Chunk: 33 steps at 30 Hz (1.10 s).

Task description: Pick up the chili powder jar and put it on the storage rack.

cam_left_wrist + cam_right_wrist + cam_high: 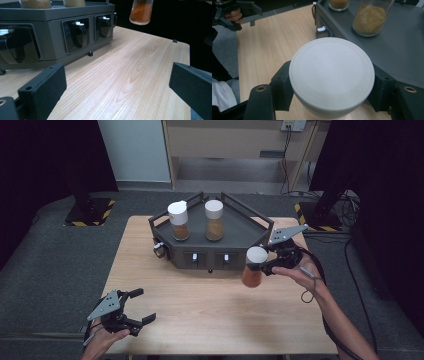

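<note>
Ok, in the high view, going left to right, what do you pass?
Left gripper → left jar on the tray → second jar on the tray → held jar → right gripper, its fingers closed on that jar.

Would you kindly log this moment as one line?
right gripper: shut on white-lidded glass jar of orange powder, lifted off table | left gripper: open, empty | dark grey tray: two jars

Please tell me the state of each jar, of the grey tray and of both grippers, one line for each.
Held white-lidded glass jar of orange powder: lidded, lifted off the table.
Two white-lidded glass jars of brown powder: lidded, upright on the tray.
Dark grey railed tray: resting on the wooden table.
Right gripper: shut on the held jar.
Left gripper: open, empty.
</note>
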Motion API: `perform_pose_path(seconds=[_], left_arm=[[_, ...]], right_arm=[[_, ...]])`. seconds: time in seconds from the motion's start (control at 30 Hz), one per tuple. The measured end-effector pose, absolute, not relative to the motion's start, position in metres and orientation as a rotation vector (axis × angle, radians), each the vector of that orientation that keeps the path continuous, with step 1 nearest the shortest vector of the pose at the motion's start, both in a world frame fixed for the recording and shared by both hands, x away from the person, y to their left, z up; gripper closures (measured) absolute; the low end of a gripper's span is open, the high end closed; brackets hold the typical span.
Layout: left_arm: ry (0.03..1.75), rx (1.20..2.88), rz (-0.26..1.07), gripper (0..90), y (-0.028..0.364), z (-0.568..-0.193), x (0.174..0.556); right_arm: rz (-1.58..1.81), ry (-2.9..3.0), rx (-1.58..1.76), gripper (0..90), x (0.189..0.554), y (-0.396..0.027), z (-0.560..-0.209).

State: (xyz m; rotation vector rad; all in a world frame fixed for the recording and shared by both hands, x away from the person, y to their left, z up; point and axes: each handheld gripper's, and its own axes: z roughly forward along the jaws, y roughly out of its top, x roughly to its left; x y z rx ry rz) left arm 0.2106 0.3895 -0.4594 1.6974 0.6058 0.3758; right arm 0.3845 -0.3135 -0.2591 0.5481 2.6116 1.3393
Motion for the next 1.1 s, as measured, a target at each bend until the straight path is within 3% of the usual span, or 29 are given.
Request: perform_pose_path(seconds=[1.1], left_arm=[[0.605, 1.693, 0.367, 0.0, 0.39, -0.46, 0.211]], right_arm=[[1.325, 2.594, 0.577, 34.3, 0.426, -0.295, -0.195]])
